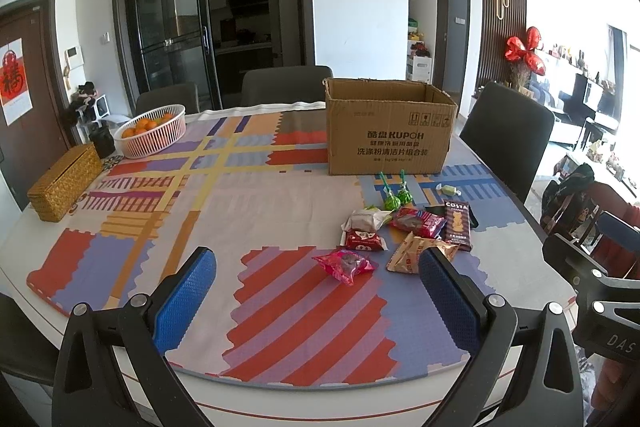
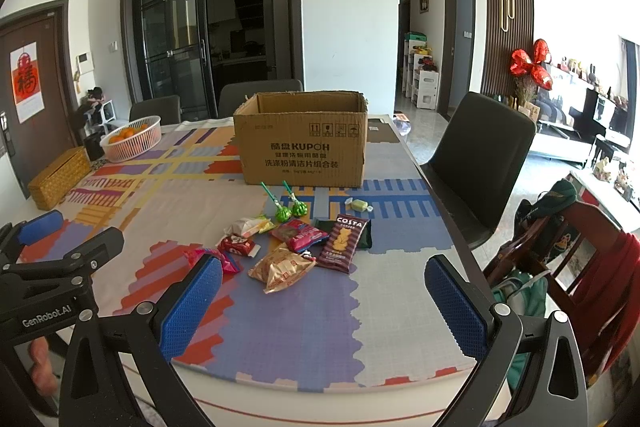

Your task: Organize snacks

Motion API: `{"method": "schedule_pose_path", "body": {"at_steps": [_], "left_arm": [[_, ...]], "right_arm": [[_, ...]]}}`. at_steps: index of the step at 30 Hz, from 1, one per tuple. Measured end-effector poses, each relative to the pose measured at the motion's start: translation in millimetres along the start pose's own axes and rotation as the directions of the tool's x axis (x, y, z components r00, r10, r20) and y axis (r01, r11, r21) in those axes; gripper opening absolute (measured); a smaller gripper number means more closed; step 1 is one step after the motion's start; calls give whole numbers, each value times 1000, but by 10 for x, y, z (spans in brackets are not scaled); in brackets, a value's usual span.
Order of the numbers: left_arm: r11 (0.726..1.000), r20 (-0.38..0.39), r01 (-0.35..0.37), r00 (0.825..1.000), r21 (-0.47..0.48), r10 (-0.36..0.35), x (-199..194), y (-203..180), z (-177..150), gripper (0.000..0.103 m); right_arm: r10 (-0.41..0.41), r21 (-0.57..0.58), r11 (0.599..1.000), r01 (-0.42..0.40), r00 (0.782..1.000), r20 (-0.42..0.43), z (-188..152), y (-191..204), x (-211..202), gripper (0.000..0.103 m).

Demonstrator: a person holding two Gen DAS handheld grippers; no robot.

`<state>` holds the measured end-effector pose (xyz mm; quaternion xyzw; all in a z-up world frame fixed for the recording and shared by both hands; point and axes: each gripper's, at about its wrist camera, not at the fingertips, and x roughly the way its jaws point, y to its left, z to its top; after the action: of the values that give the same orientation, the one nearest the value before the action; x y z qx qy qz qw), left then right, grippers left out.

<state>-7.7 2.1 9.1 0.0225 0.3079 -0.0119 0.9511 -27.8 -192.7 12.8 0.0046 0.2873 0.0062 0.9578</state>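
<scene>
A pile of snacks lies on the patterned tablecloth: a pink packet, a tan packet, a brown Costa packet, a red packet, a small red packet, two green lollipops and a green candy. An open cardboard box stands behind them. My left gripper is open and empty, just short of the pink packet. My right gripper is open and empty, in front of the pile.
A white basket of oranges and a woven box sit at the table's far left. Dark chairs stand at the far and right sides. The table's rounded front edge is just below me.
</scene>
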Motion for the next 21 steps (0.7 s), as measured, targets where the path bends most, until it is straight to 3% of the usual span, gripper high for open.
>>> {"method": "schedule_pose_path", "body": {"at_steps": [21], "left_arm": [[1000,-1,4,1000,-2,-4,4,2,-4,103]], "right_arm": [[0,-1,1000,0,1000,-1,-7,1,1,102]]}}
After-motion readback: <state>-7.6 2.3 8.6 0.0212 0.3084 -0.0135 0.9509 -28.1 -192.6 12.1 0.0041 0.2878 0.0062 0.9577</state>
